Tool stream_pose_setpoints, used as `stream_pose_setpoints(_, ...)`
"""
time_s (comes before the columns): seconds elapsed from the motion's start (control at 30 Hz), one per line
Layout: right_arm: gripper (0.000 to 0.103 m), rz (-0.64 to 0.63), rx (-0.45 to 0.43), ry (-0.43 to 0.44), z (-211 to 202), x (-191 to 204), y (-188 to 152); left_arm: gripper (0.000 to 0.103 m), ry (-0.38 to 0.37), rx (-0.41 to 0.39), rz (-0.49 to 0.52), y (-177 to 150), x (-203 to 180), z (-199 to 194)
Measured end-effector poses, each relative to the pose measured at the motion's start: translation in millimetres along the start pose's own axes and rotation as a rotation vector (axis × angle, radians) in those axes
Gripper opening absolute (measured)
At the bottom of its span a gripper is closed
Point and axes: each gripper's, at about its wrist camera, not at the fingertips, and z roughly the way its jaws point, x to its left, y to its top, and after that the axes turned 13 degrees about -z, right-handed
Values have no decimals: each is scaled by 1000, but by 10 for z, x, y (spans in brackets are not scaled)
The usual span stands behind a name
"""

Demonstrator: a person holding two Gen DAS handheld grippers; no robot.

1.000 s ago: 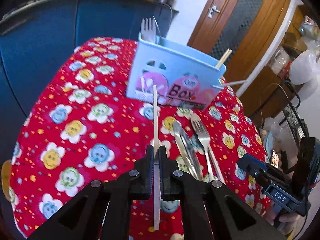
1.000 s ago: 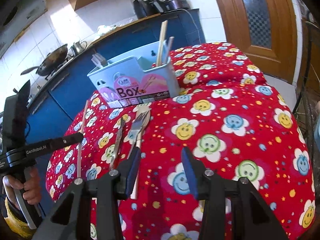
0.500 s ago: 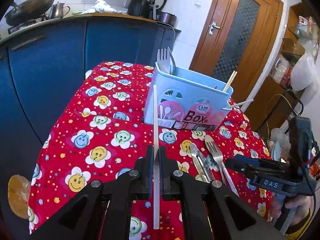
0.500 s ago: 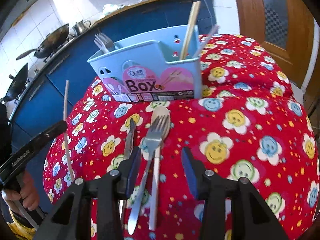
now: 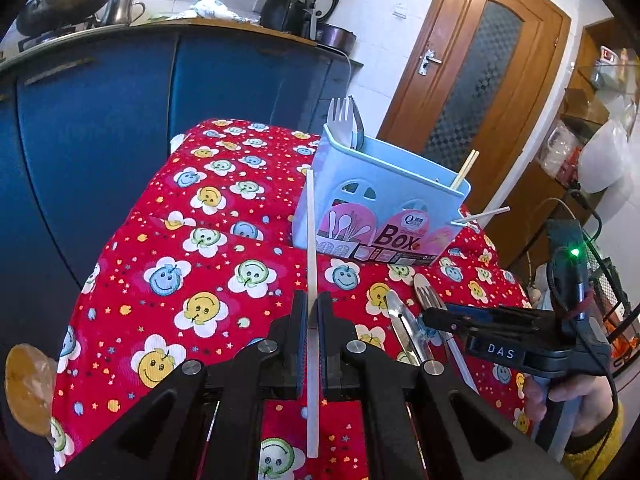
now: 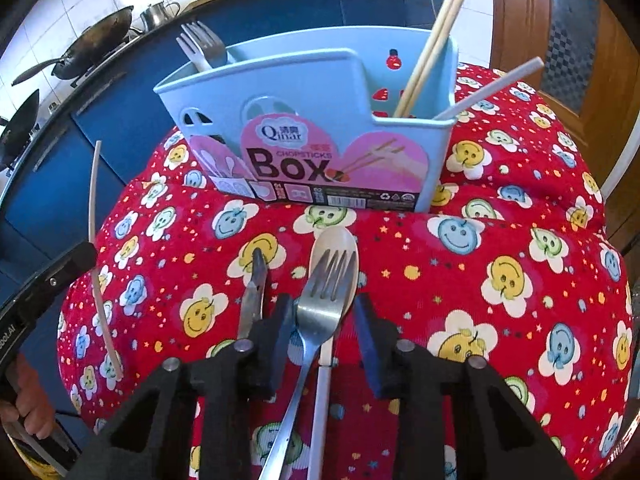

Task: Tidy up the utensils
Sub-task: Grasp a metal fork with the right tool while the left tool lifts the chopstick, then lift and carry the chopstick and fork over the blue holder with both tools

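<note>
My left gripper (image 5: 313, 308) is shut on a pale chopstick (image 5: 311, 240), held upright above the red smiley tablecloth (image 5: 192, 240); the chopstick also shows in the right wrist view (image 6: 94, 216). My right gripper (image 6: 322, 312) is open, its jaws either side of a metal fork (image 6: 316, 320) lying on a white spoon (image 6: 334, 248). A metal knife (image 6: 252, 296) lies just to their left. The light blue utensil box (image 6: 312, 120) stands behind, holding a fork (image 6: 200, 46), two wooden chopsticks (image 6: 430, 48) and a white chopstick (image 6: 492, 88).
Blue kitchen cabinets (image 5: 100, 120) with woks and a kettle stand behind the table. A wooden door (image 5: 480, 80) is at the right. The cloth drops away at the table's edges. A wire rack (image 5: 612, 288) is at the far right.
My right gripper has moved forward and down until its open jaws sit around the fork and spoon. My left gripper has risen and drawn back with the chopstick.
</note>
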Motion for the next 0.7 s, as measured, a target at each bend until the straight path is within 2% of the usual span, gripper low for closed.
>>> stream_pose_setpoints(0.1,23,2,0,-13,8,-8,9,5,-2,0,-3,1,6,3)
stream_pose_setpoints(0.37,21,3,-19,-18,-55,23,-2,5,-6,0,2,-5,-5,-8)
stream_pose_setpoints(0.4,20,5,-23,-14,-74,23,-6,5,-8,-1,4,-4,-8,-10)
stream_pose_setpoints(0.43,12,6,-29,-3,-96,22,-10,5,-12,0,4,-6,-13,-11)
stream_pose_setpoints(0.47,9,7,-35,12,-119,18,-18,5,-15,1,3,-7,-15,-12)
stream_pose_setpoints(0.7,6,10,-50,65,-183,-10,-49,5,-30,9,13,-29,-80,-15)
